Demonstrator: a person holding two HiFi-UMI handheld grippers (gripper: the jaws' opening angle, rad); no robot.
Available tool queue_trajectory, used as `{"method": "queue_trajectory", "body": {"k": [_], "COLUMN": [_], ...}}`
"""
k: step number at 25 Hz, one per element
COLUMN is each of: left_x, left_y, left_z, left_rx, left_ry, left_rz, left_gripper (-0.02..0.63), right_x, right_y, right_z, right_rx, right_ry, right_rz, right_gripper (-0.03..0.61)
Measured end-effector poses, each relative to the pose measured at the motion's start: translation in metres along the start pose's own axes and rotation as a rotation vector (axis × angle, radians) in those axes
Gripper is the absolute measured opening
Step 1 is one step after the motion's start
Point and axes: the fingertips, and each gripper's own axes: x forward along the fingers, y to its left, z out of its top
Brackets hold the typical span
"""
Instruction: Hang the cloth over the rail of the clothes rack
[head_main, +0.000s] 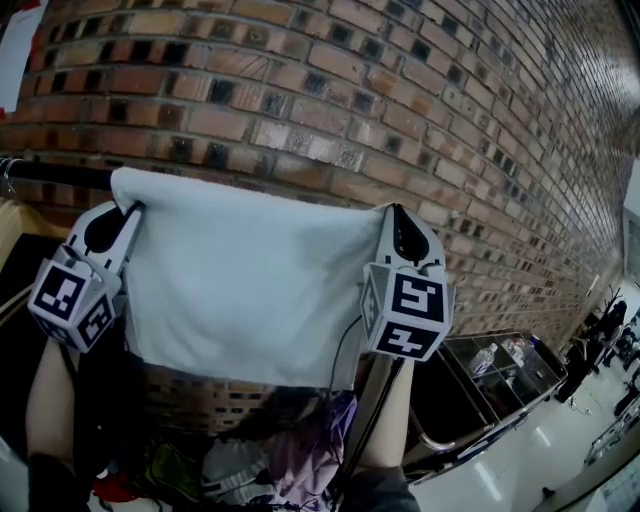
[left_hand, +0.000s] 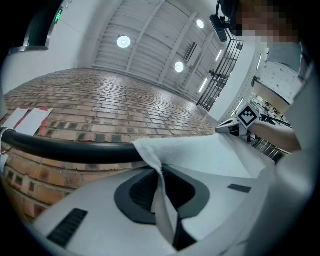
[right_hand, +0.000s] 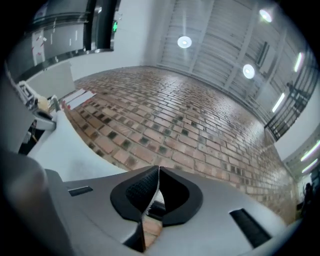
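Fingers: in the head view both pairs are clamped on the top corners of the cloth (head_main: 240, 285). The left gripper (head_main: 133, 208) has the top-left corner and the right gripper (head_main: 397, 210) the top-right. The cloth hangs spread flat between them in front of the brick wall (head_main: 300, 90). Its left corner is up at the black rail (head_main: 55, 175). A pile of clothes (head_main: 270, 460) lies below.

Left gripper view: the left gripper (left_hand: 160, 169) has its pads pressed together on a fold of cloth (left_hand: 210, 155), which runs down between them. The pinched corner sits right against the rail (left_hand: 70, 150) and covers its near end. The sheet stretches across to the right gripper (left_hand: 222, 129).

Right gripper view: the right gripper (right_hand: 158, 169) has its tips closed. Only a thin pale sliver shows between the pads. The cloth (right_hand: 85, 155) spreads off to the left, with the brick wall (right_hand: 200, 130) beyond.
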Motion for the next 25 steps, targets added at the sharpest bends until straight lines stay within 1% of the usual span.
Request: {"method": "queue_trajectory", "body": {"k": [2,3,4,8,11,14,16,17,18,19,22,25], "left_x": [0.001,0.001,0.001,-0.004,-0.005,-0.005,-0.004,-0.004,-0.004,-0.004,-0.003,-0.009], "left_y": [0.001,0.001,0.0,-0.001,-0.002,-0.002,-0.001,0.0,0.001,0.001,-0.001,-0.001], "left_z": [-0.001,-0.001,0.0,0.003,0.004,0.003,0.001,0.0,0.0,0.0,0.002,0.006], "left_rx": [0.005,0.006,0.006,0.002,0.008,0.015,0.013,0.007,0.0,-0.007,-0.001,0.022], "left_ry": [-0.002,-0.002,-0.003,-0.005,-0.008,-0.013,-0.02,-0.023,-0.026,-0.027,-0.023,-0.035], "left_rz": [0.0,-0.001,-0.002,-0.004,-0.007,-0.007,0.0,0.002,0.002,0.001,-0.001,0.026], "left_gripper": [0.046,0.046,0.046,0.046,0.048,0.048,0.048,0.048,0.048,0.046,0.046,0.048], "right_x": [-0.003,-0.005,-0.008,-0.02,-0.03,-0.039,-0.047,-0.051,-0.054,-0.055,-0.044,-0.031], "right_y": [-0.007,-0.011,-0.016,-0.031,-0.033,-0.038,-0.051,-0.06,-0.067,-0.07,-0.061,-0.04], "right_z": [-0.003,-0.005,-0.008,-0.028,-0.035,-0.039,-0.043,-0.044,-0.045,-0.044,-0.038,-0.027], "right_rx": [0.14,0.197,0.232,0.26,0.286,0.29,0.285,0.272,0.256,0.242,0.19,0.081], "right_ry": [-0.03,-0.038,-0.036,0.003,-0.007,-0.031,-0.054,-0.065,-0.071,-0.072,-0.061,-0.043], "right_rz": [0.037,0.048,0.051,0.032,0.028,-0.013,-0.09,-0.131,-0.15,-0.142,-0.04,0.054], "right_gripper": [0.035,0.035,0.035,0.038,0.038,0.038,0.039,0.026,0.026,0.026,0.028,0.048]}}
